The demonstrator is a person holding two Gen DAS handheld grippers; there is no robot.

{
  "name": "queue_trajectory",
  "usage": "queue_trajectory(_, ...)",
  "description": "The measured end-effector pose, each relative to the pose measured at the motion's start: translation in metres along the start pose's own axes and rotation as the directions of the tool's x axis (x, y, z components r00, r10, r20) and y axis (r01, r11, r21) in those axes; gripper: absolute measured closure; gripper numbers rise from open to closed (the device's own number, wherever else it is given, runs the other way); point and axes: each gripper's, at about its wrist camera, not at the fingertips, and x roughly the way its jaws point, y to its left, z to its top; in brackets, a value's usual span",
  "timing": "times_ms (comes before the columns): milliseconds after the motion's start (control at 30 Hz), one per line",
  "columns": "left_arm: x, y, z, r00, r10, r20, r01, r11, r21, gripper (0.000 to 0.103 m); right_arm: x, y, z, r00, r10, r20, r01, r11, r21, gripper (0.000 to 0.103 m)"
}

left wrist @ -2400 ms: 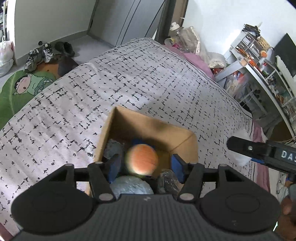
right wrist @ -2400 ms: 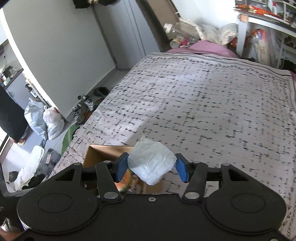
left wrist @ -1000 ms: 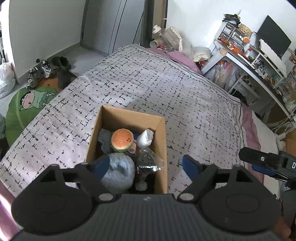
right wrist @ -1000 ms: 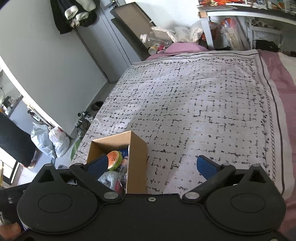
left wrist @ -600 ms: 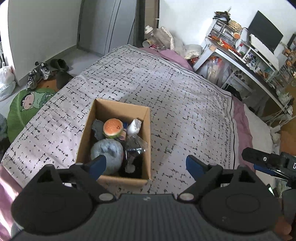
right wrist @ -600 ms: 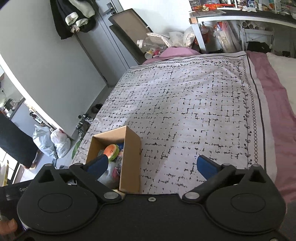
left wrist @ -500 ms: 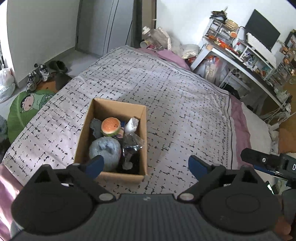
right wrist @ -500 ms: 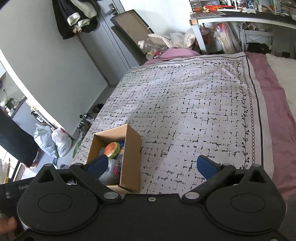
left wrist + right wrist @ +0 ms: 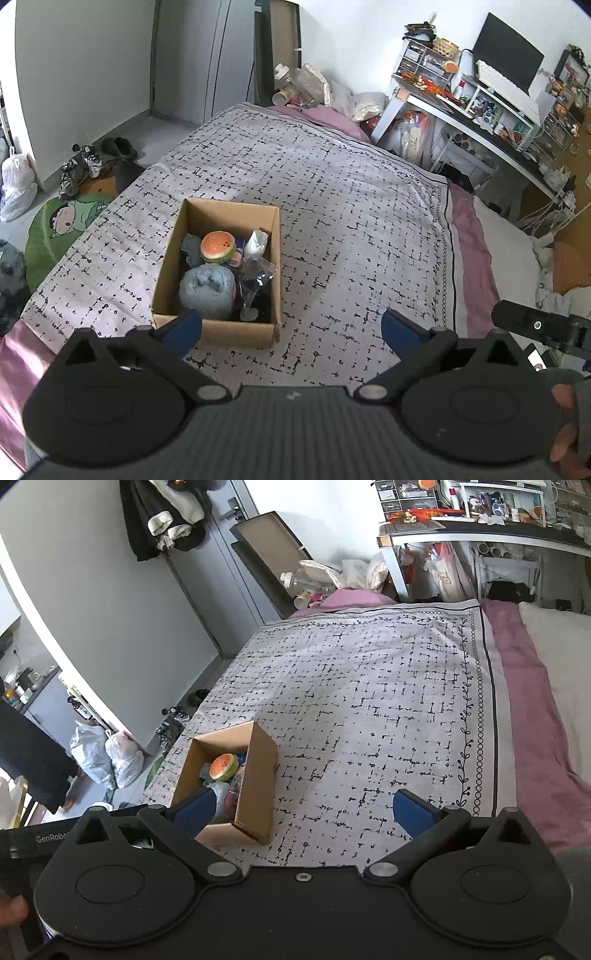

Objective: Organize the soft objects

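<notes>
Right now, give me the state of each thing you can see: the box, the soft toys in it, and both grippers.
Cardboard box: upright on the bed cover, top open, filled.
Burger toy: in the box, on top of the pile.
Grey plush: in the box, near end.
White tissue pack: in the box, against the right wall.
Left gripper: jaws opening wide, nothing between them.
Right gripper: open, empty.

Readable only: "GenRobo", cut off at the edge, in pale letters on the black body of the left gripper [image 9: 22,843] seen at lower left of the right wrist view. Other labels too small.
</notes>
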Motion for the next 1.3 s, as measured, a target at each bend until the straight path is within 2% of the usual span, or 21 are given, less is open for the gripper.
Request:
queue_trajectory(233, -0.012, -0.016, -0.008, 1.0, -0.001, 0.007, 0.001, 0.999, 0.051, 0.001, -0.011, -0.002, -0.008, 1.0, -0.008, -0.011, 0.008, 1.0, -0.027, 0.0)
queue_trajectory(733, -0.026, -0.025, -0.017, 1.0, 0.0, 0.018, -0.001, 0.997, 0.075, 0.001, -0.029, 0.006, -0.018, 0.999, -0.048, -0.011, 0.047, 0.993, -0.111, 0.0)
queue_trajectory(1300, -0.035, -0.028, -0.024, 1.0, 0.004, 0.027, -0.006, 0.995, 0.097, 0.001, -0.034, 0.012, -0.022, 0.997, -0.07, -0.024, 0.066, 0.988, -0.137, 0.0)
